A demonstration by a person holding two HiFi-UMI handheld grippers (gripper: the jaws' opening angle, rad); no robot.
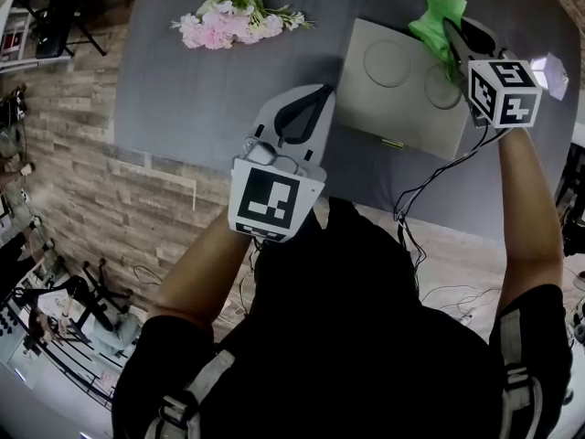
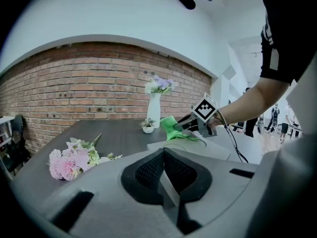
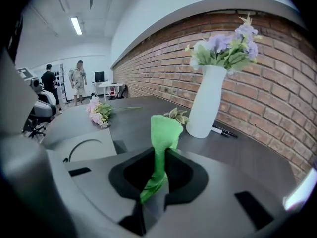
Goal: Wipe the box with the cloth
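left hand-held gripper (image 1: pixel 322 94) / right hand-held gripper (image 1: pixel 450 33): grey, black-white marker cubes (image 1: pixel 274 199) | cable (image 1: pixel 430 176): black | shirt (image 1: pixel 347 337): black, short-sleeved

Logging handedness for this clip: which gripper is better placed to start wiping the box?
Right. The right gripper has its jaws shut on the green cloth and sits at the far corner of the box. The left gripper is shut on nothing, beside the box.
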